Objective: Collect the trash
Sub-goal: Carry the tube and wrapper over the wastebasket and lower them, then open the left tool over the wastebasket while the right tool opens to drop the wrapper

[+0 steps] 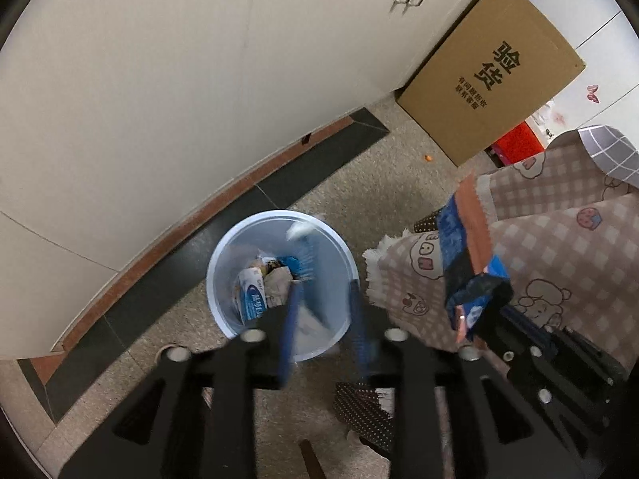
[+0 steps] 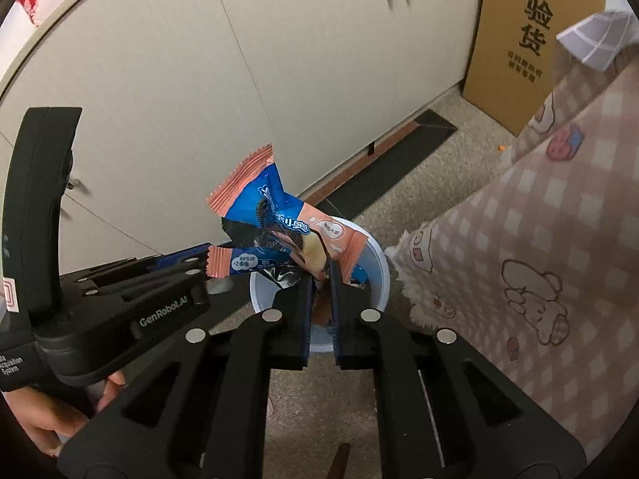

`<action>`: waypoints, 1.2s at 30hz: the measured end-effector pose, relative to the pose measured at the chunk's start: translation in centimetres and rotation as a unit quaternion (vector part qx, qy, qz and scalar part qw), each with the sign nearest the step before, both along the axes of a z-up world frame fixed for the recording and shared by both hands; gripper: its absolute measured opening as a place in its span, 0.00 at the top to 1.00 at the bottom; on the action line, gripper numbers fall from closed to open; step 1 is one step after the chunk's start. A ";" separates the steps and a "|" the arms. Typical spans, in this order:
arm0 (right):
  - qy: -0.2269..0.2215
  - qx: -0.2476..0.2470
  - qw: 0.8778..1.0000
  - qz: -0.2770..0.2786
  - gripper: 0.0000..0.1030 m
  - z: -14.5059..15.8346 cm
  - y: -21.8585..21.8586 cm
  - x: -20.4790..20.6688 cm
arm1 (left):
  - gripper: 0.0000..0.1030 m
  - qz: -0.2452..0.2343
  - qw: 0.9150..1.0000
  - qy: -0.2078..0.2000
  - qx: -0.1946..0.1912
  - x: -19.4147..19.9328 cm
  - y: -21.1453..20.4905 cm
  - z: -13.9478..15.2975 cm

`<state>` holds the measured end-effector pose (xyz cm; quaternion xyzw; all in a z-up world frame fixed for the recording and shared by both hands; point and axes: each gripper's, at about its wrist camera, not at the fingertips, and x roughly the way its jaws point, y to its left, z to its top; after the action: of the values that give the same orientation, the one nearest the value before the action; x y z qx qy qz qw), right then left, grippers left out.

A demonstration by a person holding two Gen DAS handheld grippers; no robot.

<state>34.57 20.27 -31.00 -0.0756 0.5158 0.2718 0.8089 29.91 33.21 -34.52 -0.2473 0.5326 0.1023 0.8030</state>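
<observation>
Below, at lower centre of both views, the pale blue bin point(image 1: 223, 263) holds trash; the left gripper point(image 1: 325, 275) gapes empty while the right gripper point(image 2: 322, 275) pinches a blue-and-pink wrapper point(image 2: 275, 219).

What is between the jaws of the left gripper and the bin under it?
Nothing solid: in the left wrist view the left gripper has open jaws directly above the bin, with a small white scrap near the bin's far rim.
</observation>
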 end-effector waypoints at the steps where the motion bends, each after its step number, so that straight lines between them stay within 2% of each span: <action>1: 0.000 -0.001 1.000 0.000 0.92 -0.2 0.0 0.0 | 0.53 0.000 1.000 0.002 0.003 0.0 0.0 -0.1; 2: 0.002 -0.001 1.000 0.000 0.92 -0.4 0.1 -0.1 | 0.46 0.001 1.000 0.003 0.008 0.0 -0.1 -0.1; 19: 0.015 -0.001 1.000 0.012 0.92 -1.6 1.2 -1.0 | 0.35 0.057 0.998 0.009 0.029 -2.3 2.2 1.1; 24: 0.019 0.000 1.000 0.013 0.92 -1.8 2.0 -1.1 | 0.34 0.078 0.996 0.016 0.048 -3.2 3.3 1.2; 33: 0.031 0.000 0.999 0.017 0.91 -3.3 3.6 -0.4 | 0.33 0.092 0.995 0.025 0.041 -4.0 4.5 0.5; 36: 0.038 -0.003 0.999 0.015 0.86 -4.0 3.8 0.0 | 0.33 0.096 0.994 0.027 0.036 -4.0 4.7 0.1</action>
<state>34.59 24.05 -35.04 -0.0757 0.5460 0.2849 0.7842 25.89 37.96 -34.38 -0.2653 0.5242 0.2047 0.7829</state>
